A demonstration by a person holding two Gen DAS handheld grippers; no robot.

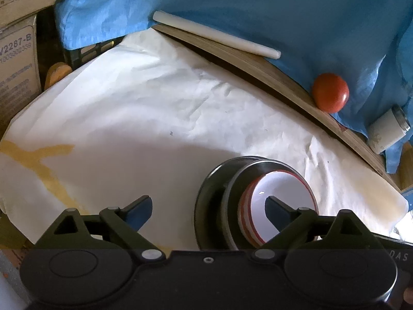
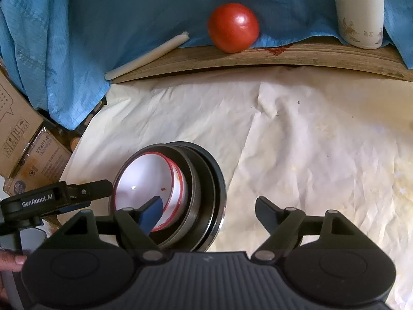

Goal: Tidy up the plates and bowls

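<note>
Here both grippers tilted down — left gripper [image 1: 209, 206], right gripper [image 2: 209, 206] spread.

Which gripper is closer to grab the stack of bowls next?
Probably the left gripper. In both views its open jaws sit right at the stack of bowls, one finger beside the rim. The right gripper is open too, but mostly spans bare white paper.

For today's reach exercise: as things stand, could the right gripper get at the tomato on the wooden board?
Probably yes. The right gripper is open and holds nothing, and only bare white paper lies between it and the tomato.
</note>
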